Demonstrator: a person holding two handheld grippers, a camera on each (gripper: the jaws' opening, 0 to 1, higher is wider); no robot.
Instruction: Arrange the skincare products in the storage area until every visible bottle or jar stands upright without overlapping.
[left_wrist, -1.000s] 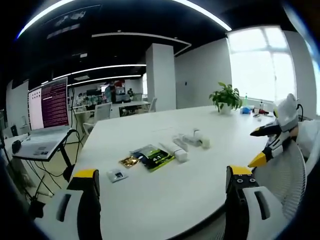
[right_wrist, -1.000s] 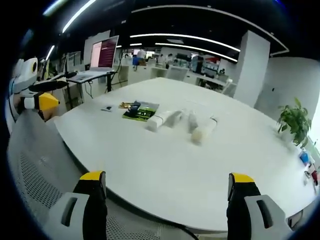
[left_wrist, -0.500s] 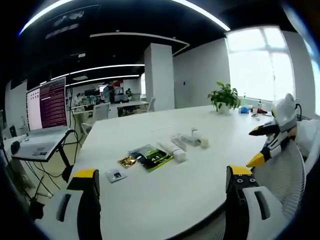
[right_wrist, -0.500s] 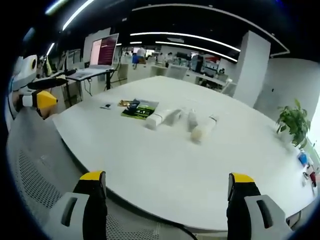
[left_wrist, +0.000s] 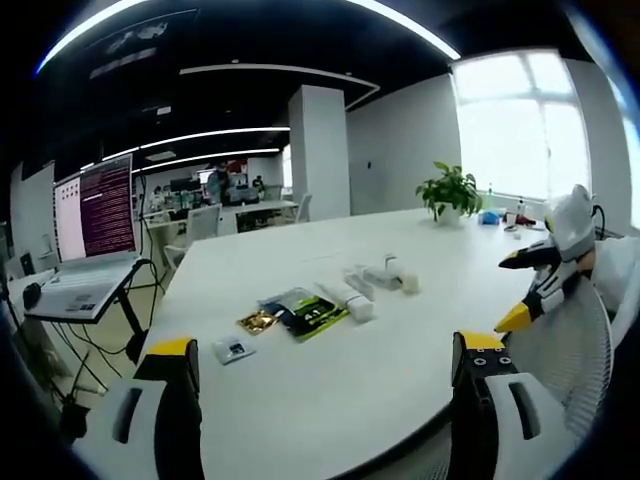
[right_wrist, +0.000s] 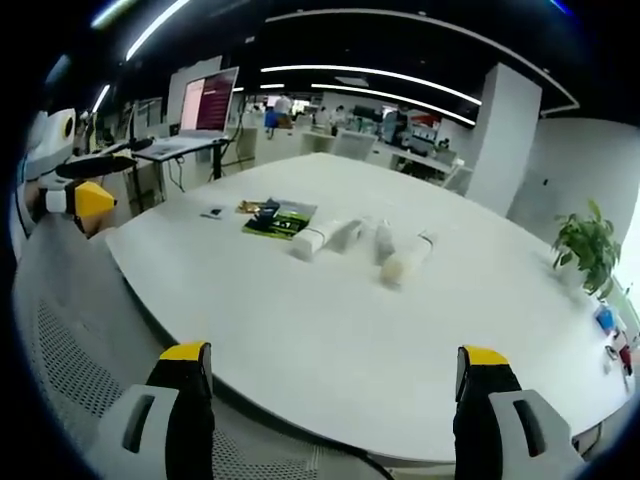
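Observation:
Several white skincare bottles and tubes lie on their sides in a row on the white table (right_wrist: 330, 340): a white tube (right_wrist: 312, 239), a smaller one (right_wrist: 348, 235), a bottle (right_wrist: 383, 240) and a larger bottle (right_wrist: 407, 262). In the left gripper view the same row shows as a tube (left_wrist: 349, 300) and bottles (left_wrist: 396, 276). My left gripper (left_wrist: 328, 375) is open, well short of them. My right gripper (right_wrist: 330, 372) is open over the table's near edge. The right gripper (left_wrist: 535, 285) enters the left gripper view at the right; the left gripper (right_wrist: 75, 185) enters the right gripper view at the left.
Flat green and gold sachets (left_wrist: 300, 314) and a small packet (left_wrist: 232, 349) lie left of the bottles. A laptop (left_wrist: 90, 250) stands on a stand to the left. A potted plant (left_wrist: 448, 192) sits at the table's far end. A mesh chair back (right_wrist: 90, 380) is below.

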